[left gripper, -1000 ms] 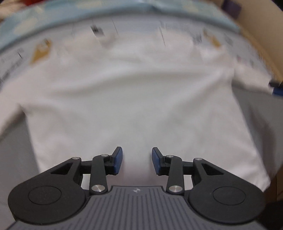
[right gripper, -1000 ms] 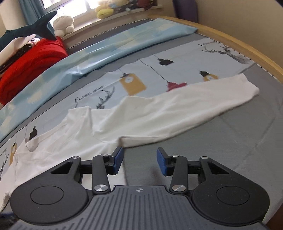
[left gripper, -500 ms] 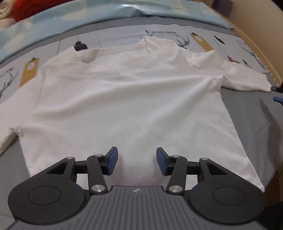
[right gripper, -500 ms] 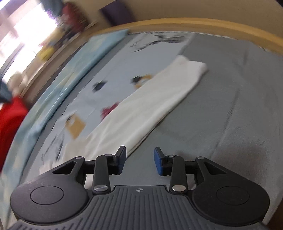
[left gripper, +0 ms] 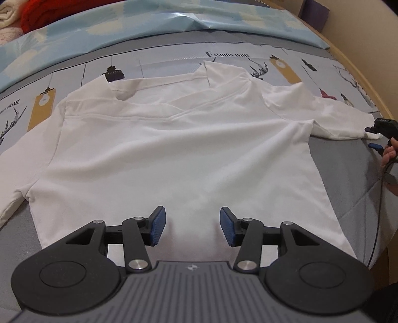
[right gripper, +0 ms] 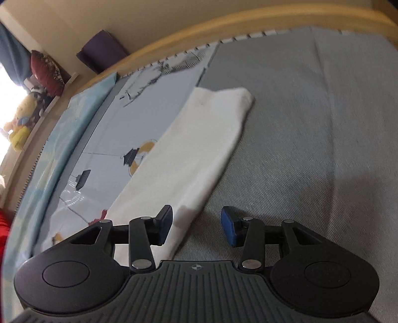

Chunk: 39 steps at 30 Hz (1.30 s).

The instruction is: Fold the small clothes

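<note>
A white long-sleeved shirt (left gripper: 174, 154) lies spread flat on the bed, collar at the far side and hem toward me. My left gripper (left gripper: 191, 226) is open and empty, just above the middle of the hem. The shirt's right sleeve (right gripper: 196, 149) stretches away in the right wrist view. My right gripper (right gripper: 197, 224) is open and empty, low over the sleeve's near edge, its left pad over the cloth. The right gripper also shows at the far right of the left wrist view (left gripper: 378, 136), beside the sleeve's cuff.
The bed has a grey and pale blue printed cover (left gripper: 149, 59). A light blue blanket (left gripper: 174, 20) and red bedding (left gripper: 37, 12) lie at the far side. A wooden bed frame (right gripper: 223, 32) curves around the mattress. Plush toys (right gripper: 22, 119) sit on a ledge.
The right gripper has swung right along the sleeve toward its cuff. The left gripper has steadied over the hem and its jaws have opened a little wider.
</note>
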Each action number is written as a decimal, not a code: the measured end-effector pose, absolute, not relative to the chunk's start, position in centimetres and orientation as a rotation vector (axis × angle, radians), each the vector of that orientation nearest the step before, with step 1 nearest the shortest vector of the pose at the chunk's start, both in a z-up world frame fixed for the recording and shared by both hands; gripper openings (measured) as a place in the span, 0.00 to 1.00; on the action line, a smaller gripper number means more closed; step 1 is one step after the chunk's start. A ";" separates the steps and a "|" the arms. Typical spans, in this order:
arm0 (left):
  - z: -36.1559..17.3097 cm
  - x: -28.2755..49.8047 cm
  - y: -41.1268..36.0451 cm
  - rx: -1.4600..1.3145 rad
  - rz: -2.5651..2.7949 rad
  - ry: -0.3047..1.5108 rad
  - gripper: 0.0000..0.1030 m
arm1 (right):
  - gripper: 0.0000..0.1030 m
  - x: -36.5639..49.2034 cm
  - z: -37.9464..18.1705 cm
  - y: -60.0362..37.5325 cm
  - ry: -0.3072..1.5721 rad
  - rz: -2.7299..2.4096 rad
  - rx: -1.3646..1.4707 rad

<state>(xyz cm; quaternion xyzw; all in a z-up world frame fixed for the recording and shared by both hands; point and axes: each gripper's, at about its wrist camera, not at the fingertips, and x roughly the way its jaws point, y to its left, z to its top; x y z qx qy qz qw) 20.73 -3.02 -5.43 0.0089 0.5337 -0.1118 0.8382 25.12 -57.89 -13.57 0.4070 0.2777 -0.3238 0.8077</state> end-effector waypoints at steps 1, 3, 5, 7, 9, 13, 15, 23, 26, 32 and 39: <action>-5.3 20.7 -2.9 0.014 -0.236 1.126 0.52 | 0.44 25.5 -13.5 -57.5 0.591 -0.699 0.851; -5.1 20.7 -2.8 0.011 -0.239 1.123 0.52 | 0.42 26.1 -13.6 -57.1 0.580 -0.709 0.836; -5.0 20.5 -2.6 0.014 -0.242 1.119 0.52 | 0.13 26.6 -13.6 -56.5 0.576 -0.729 0.804; -4.9 20.2 -2.1 0.012 -0.240 1.116 0.52 | 0.03 26.9 -13.7 -55.9 0.571 -0.741 0.787; -4.7 20.0 -1.5 0.008 -0.235 1.114 0.52 | 0.03 27.2 -13.4 -55.3 0.553 -0.779 0.765; -4.2 19.4 0.1 -0.001 -0.228 1.102 0.52 | 0.03 27.9 -10.9 -52.8 0.496 -0.829 0.670; -4.1 19.1 0.9 -0.007 -0.221 1.098 0.52 | 0.03 28.9 -8.5 -50.0 0.444 -0.801 0.554; -3.5 18.6 5.0 -0.051 -0.176 1.086 0.52 | 0.02 31.8 -1.6 -29.0 0.304 -0.230 0.155; -3.3 18.9 7.6 -0.098 -0.120 1.085 0.52 | 0.02 30.3 -1.3 -18.7 0.370 0.334 -0.038; -2.8 19.7 11.8 -0.200 -0.021 1.081 0.52 | 0.03 26.1 -6.8 -8.3 0.830 0.800 -0.369; -2.0 20.0 11.7 -0.233 -0.010 1.062 0.52 | 0.35 27.6 -2.8 -15.3 0.828 0.391 -0.140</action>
